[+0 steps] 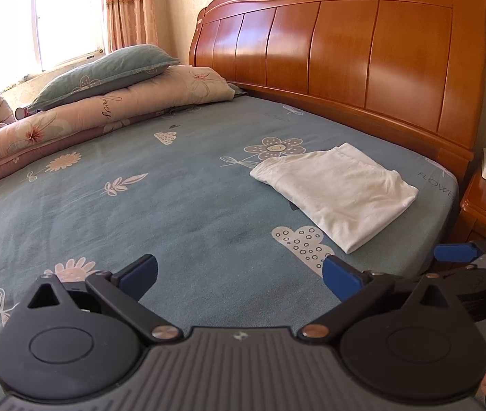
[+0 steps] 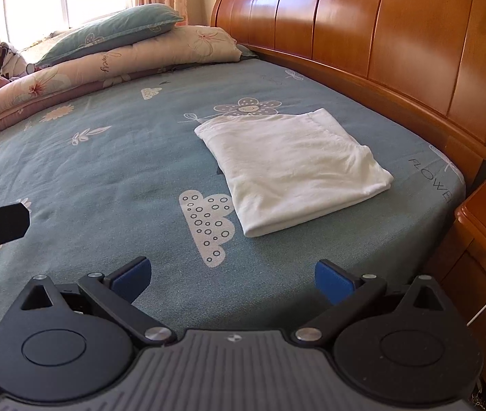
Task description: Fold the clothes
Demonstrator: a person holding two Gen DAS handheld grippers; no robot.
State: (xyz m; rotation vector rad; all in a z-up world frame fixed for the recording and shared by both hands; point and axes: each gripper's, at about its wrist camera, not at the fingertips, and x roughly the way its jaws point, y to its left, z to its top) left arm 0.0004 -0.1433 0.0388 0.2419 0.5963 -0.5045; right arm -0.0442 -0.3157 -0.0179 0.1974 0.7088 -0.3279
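A: What do you see from my two cameras?

B: I see a white cloth garment, folded into a flat square (image 2: 294, 167), lying on the blue bed sheet with flowers and clouds (image 2: 106, 171). It sits near the shiny brown wooden headboard (image 2: 380, 34) and just beside a white cloud print.

A: And my tongs?

B: My left gripper (image 1: 239, 274) has its blue pads spread wide, with nothing between them. My right gripper (image 2: 231, 275) is spread wide too, also with nothing in it (you can spot one of its blue pads at the edge of the left camera). Both hang over the sheet, well apart from the folded garment.

A: Anything else?

B: A pink flowered quilt (image 2: 72, 78) with a blue-green pillow (image 2: 113, 30) on top lies along the far side, and a person in a light jacket (image 2: 0, 65) sits behind it.
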